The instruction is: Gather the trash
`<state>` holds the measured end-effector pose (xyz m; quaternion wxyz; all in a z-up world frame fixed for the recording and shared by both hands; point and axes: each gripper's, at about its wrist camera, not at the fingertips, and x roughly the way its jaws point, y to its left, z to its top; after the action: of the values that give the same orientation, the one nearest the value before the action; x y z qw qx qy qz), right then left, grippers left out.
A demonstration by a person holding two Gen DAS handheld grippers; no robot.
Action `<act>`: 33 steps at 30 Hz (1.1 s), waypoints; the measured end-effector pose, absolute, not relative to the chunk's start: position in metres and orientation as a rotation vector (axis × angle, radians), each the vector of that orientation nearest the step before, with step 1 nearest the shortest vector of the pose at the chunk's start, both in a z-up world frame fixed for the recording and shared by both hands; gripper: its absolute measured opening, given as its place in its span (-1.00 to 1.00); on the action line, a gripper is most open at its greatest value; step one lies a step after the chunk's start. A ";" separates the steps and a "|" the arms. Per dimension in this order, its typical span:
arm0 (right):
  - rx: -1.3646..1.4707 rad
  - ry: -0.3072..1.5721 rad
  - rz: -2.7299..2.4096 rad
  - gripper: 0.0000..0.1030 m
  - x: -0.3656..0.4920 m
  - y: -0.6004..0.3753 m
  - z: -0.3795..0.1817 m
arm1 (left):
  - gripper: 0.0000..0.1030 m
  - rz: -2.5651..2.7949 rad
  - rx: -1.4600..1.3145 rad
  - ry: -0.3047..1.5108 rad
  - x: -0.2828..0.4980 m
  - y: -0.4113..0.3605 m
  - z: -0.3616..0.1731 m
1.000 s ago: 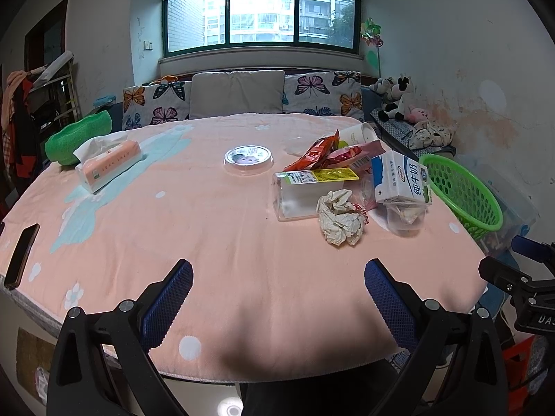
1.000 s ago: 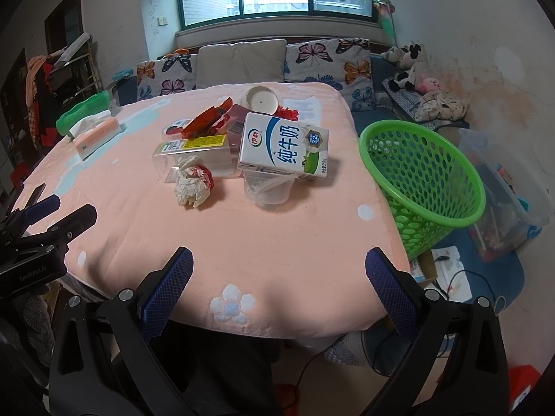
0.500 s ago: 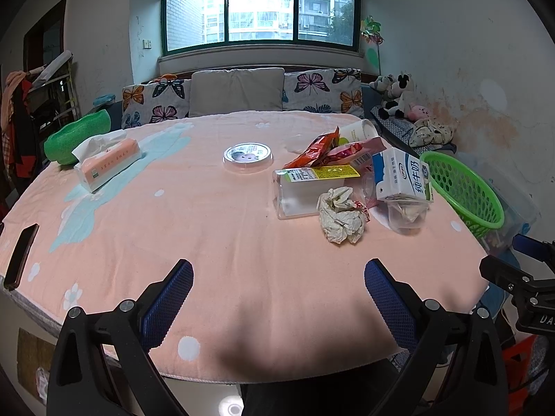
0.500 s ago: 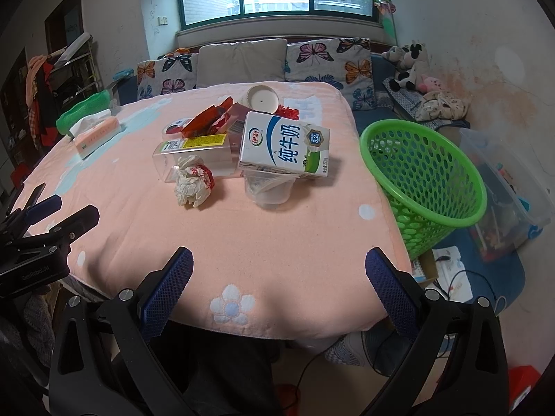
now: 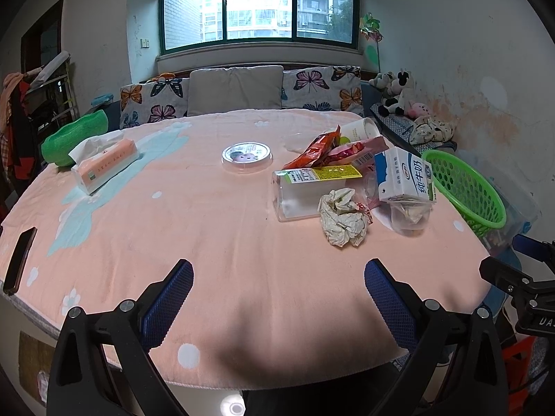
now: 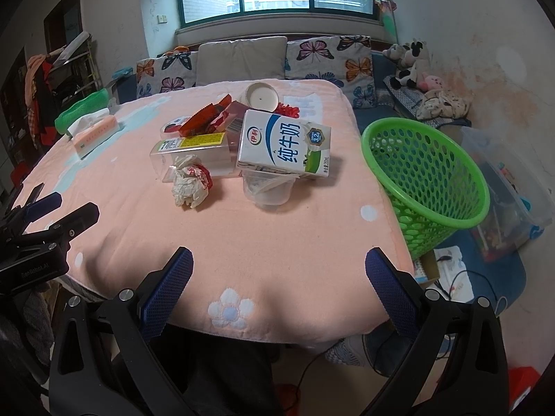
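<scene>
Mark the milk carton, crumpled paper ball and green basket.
milk carton (image 6: 284,147), right wrist view, printed front face.
crumpled paper ball (image 6: 190,187), right wrist view, wad's middle.
green basket (image 6: 421,222), right wrist view, near rim.

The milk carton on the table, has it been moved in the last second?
No. The milk carton rests tilted on the clear plastic cup beside the crumpled paper, as before; both grippers hang open, short of the pile.

You face a round table under a peach-pink cloth (image 5: 215,228) with white flowers and a pale blue patch. On it, a white-and-blue milk carton (image 6: 286,145) with a green base, a crumpled white paper wad (image 6: 190,185) flecked red, and an orange-red snack wrapper (image 5: 312,149). Beside it, a bright green perforated plastic basket (image 6: 425,176). Behind, butterfly-print cushions (image 5: 321,86).
</scene>
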<state>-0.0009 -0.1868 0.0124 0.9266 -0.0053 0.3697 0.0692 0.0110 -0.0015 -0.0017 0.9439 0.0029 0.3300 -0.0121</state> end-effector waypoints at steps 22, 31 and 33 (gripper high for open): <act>-0.004 0.763 0.165 0.91 0.029 -0.193 0.010 | 0.87 -0.039 0.000 0.715 0.043 -0.003 -0.003; -0.011 0.767 0.168 0.91 0.042 -0.200 0.010 | 0.87 -0.055 -0.001 0.737 0.057 -0.011 -0.007; -0.010 0.770 0.165 0.91 0.045 -0.202 0.010 | 0.87 -0.059 0.003 0.742 0.060 -0.013 -0.007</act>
<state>0.0449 -0.2019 0.0102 0.9235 -0.0048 0.3752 0.0802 0.0602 -0.0127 -0.0073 0.9315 0.0015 0.3626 -0.0287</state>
